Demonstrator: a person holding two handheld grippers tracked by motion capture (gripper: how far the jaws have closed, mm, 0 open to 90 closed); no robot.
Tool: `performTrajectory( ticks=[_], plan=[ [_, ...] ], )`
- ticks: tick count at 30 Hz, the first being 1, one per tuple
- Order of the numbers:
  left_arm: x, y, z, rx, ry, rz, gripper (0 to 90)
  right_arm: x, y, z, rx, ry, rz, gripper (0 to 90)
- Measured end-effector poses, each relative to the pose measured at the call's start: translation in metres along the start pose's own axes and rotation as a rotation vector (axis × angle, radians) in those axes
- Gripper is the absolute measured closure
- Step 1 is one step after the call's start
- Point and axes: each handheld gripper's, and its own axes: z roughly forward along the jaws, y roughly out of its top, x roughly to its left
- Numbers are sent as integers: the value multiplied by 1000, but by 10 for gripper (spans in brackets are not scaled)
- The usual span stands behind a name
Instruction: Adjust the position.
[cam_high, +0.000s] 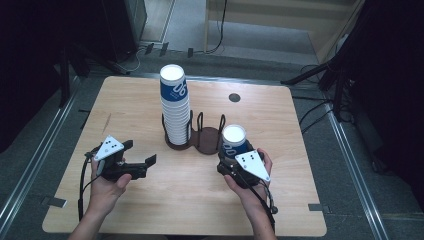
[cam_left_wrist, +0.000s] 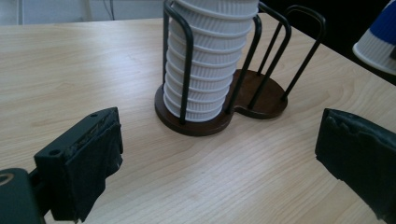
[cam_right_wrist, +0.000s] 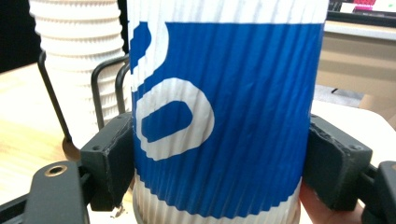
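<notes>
A tall stack of ribbed paper cups (cam_high: 175, 107) stands in the left slot of a brown wire cup holder (cam_high: 206, 141) at the table's middle. The holder's right slot is empty (cam_left_wrist: 261, 100). My right gripper (cam_high: 233, 159) is shut on a single blue-and-white cup (cam_high: 234, 140), held just right of the holder; its jaws press both sides of the cup (cam_right_wrist: 224, 116). I cannot tell if the cup touches the table. My left gripper (cam_high: 140, 153) is open and empty, left of the holder, aimed at the stack (cam_left_wrist: 205, 60).
The wooden table (cam_high: 125, 100) has a small dark round grommet (cam_high: 234, 97) near its far edge. Stands and cables sit on the floor around the table. Bare wood lies between the two grippers and behind the holder.
</notes>
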Motion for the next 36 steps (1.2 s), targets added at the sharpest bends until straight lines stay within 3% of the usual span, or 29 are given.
performTrajectory(
  ticks=[15, 26, 34, 36],
  plan=[
    [-14, 8, -5, -8, -44, 17, 18, 28, -10, 2, -12, -1, -183, 198],
    [-24, 9, -3, 0, -71, 40, 18, 40, -15, 4, -7, 1, -250, 198],
    [-33, 11, -2, 6, -107, 60, 18, 51, -19, 4, -32, 8, -336, 198],
    [-34, 11, -2, 5, -112, 62, 18, 55, -20, 4, -37, 7, -376, 198]
  ],
)
